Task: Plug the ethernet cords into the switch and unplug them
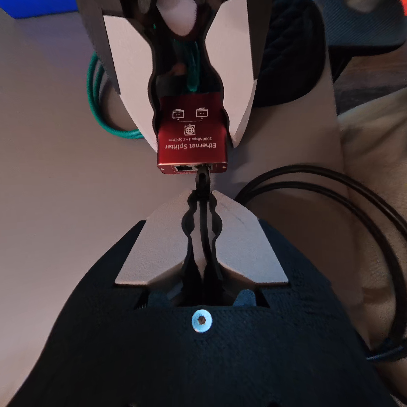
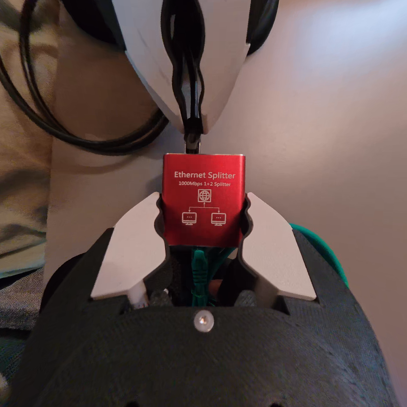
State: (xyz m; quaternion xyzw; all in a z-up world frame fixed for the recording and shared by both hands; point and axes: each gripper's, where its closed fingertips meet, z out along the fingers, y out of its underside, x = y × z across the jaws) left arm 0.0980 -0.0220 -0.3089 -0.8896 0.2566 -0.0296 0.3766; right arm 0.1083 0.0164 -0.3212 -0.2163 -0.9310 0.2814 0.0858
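Switch (image 2: pixel 203 198) clamped across its sides in right gripper (image 2: pixel 203 220) jaws; left gripper (image 1: pixel 201 196) jaws pinch black cord (image 1: pixel 203 220), plug seated in facing port, coaxial.

We see a red switch (image 2: pixel 204 200) bearing white line icons, a black cord (image 1: pixel 330 193) and a green cord (image 1: pixel 97 99). Each claw (image 1: pixel 201 195) has pale grey fingers (image 1: pixel 163 240) on a black body; the counter (image 1: pixel 55 176) is plain beige-grey.
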